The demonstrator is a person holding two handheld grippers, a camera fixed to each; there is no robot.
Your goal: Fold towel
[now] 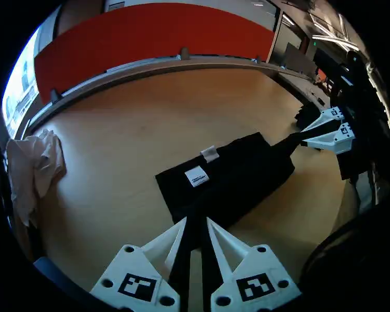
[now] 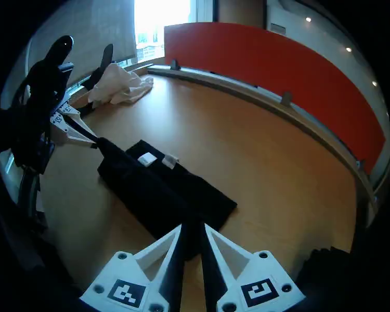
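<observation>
At opposite ends of the black towel (image 1: pixel 231 177), clamps left gripper (image 1: pixel 196 223) and right gripper (image 2: pixel 193 227) tight, length lying straight between.

So the left gripper (image 1: pixel 196 229) is pinching the near end of the black towel (image 1: pixel 231 177) on the wooden table (image 1: pixel 143 119), the right gripper (image 1: pixel 300 139) has the far corner, and a cream cloth (image 1: pixel 34 161) sits bunched off left.

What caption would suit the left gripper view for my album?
Left gripper and right gripper each pinch an end of a black towel on a wooden table.
</observation>
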